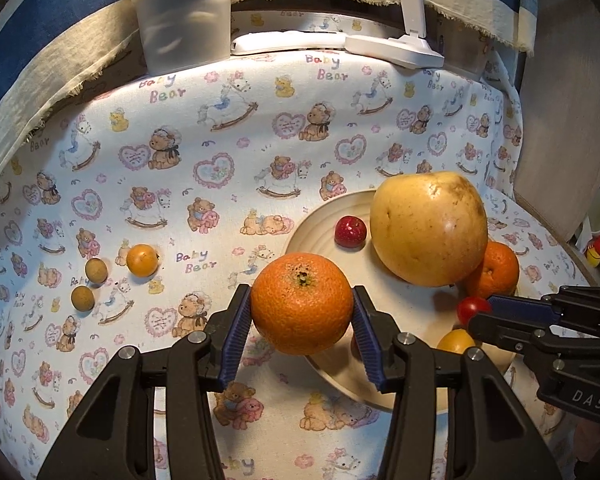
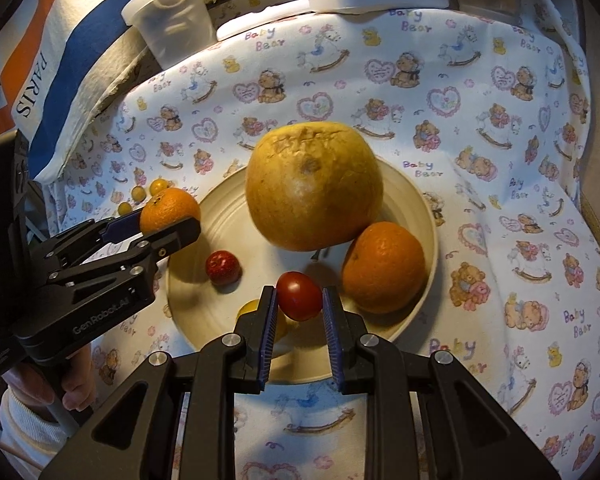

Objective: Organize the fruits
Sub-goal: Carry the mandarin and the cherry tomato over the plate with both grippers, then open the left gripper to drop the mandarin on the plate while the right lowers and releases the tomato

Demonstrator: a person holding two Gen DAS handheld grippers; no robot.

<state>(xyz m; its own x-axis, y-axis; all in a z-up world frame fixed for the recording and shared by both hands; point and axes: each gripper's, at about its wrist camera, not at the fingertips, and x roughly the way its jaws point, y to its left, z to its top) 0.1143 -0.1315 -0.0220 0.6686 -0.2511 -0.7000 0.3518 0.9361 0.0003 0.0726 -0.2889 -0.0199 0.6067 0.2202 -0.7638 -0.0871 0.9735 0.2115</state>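
Left wrist view: the left gripper (image 1: 302,312) points down at a slant over the near-left rim of the plate (image 1: 320,224), its ribbed blue pads clamped on the two flanks of an orange (image 1: 302,302), stem scar facing up. The orange is held clear of the cloth, partly over the plate's edge. The right gripper (image 2: 299,300) is angled down over the near part of the plate with its jaws drawn narrow, gripping a cherry tomato (image 2: 299,295) between the pads. In the right wrist view, a hand (image 2: 60,384) with a light knitted cuff holds the left gripper's handle.

Count, relative to the plate:
- Oranges: two. One in the left gripper; a second orange (image 2: 382,267) rests on the plate's right side, touching the pomelo.
- Pomelo (image 2: 314,184): one, at the plate's far centre; large, yellow, with a scuffed, dimpled rind.
- Small red fruit (image 2: 222,267): one, on the plate's left side; glossy, speckled.
- Yellow fruit (image 1: 456,340): one, on the plate's near edge, partly hidden by the right gripper.
- Off the plate, well to its left: one small orange-yellow fruit (image 1: 142,260) and two dull brown round fruits (image 1: 89,283), all on the cloth.

The plate is round, cream and shallow, with concentric ridges. The tablecloth (image 1: 220,152) is white fabric printed with bears.
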